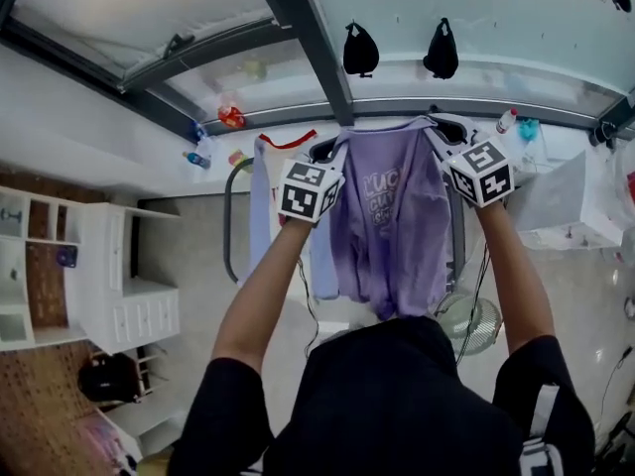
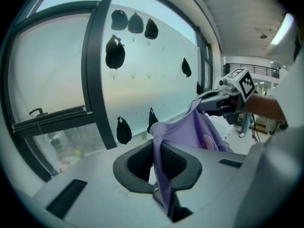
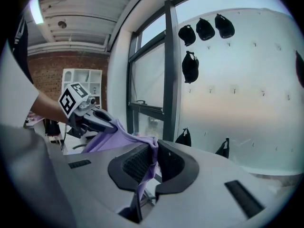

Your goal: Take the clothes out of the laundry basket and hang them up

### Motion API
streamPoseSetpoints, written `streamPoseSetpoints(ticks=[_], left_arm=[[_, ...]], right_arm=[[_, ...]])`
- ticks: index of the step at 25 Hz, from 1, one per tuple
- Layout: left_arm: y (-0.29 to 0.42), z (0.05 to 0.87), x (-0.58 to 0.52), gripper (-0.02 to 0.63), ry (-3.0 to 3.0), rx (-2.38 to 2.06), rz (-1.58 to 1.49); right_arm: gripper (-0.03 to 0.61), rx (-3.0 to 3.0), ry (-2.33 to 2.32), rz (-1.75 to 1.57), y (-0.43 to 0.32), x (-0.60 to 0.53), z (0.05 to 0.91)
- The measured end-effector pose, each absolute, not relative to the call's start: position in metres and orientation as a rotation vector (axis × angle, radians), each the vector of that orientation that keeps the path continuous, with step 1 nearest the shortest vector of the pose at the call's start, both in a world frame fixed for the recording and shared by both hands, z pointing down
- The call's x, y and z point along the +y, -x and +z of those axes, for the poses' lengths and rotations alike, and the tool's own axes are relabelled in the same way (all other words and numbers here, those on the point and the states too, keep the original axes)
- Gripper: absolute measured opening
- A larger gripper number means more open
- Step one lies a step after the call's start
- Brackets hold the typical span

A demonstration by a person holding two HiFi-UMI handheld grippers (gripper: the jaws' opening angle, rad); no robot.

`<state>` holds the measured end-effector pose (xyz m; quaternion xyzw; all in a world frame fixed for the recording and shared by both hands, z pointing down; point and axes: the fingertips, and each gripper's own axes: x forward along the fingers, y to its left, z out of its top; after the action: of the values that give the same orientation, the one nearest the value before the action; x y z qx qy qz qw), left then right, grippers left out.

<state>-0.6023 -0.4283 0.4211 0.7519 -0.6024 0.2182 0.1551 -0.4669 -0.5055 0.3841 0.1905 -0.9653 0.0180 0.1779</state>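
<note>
A purple sweatshirt [image 1: 387,226] with white print hangs spread between my two grippers, in front of the person's chest. My left gripper [image 1: 333,151] is shut on its left shoulder. The cloth [image 2: 190,127] runs between the dark pads of that left gripper [image 2: 156,152] and off toward the other hand. My right gripper [image 1: 446,135] is shut on the right shoulder. In the right gripper view the fabric [image 3: 114,137] is pinched in the right gripper [image 3: 152,156]. Each gripper view shows the other gripper across the shirt: the right gripper [image 2: 216,101] and the left gripper [image 3: 95,120]. No laundry basket is in sight.
A big window with dark frames [image 1: 308,38] fills the background, with black pouches [image 1: 360,50] stuck on the glass. A rack holding a pale garment [image 1: 260,206] and a red hanger [image 1: 288,142] stands behind the shirt. A white shelf unit [image 1: 119,276] is left, a fan [image 1: 471,325] right.
</note>
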Motion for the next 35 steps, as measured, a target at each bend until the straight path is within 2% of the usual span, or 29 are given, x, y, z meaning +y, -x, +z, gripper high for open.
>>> streamPoseSetpoints(ticks=[15, 20, 26, 31, 34, 35], left_arm=[[0.649, 0.562, -0.504, 0.018, -1.932, -1.702, 0.805], [0.656, 0.603, -0.512, 0.018, -1.909, -1.662, 0.945], [0.654, 0.637, -0.514, 0.021, -1.871, -1.634, 0.953], [0.656, 0.655, -0.514, 0.099, -1.832, -1.609, 0.938], [0.658, 0.658, -0.511, 0.150, -1.814, -1.592, 0.913], [0.659, 0.658, -0.509, 0.169, -1.812, -1.586, 0.913]], right_arm=[[0.022, -2.538, -0.410, 0.147, 0.516, -0.592, 0.535], [0.023, -2.478, -0.353, 0.184, 0.526, -0.600, 0.578], [0.023, -2.421, -0.335, 0.187, 0.527, -0.603, 0.610], [0.025, -2.420, -0.343, 0.182, 0.529, -0.608, 0.621], [0.040, -2.420, -0.324, 0.165, 0.531, -0.609, 0.626], [0.063, -2.412, -0.317, 0.160, 0.531, -0.609, 0.627]])
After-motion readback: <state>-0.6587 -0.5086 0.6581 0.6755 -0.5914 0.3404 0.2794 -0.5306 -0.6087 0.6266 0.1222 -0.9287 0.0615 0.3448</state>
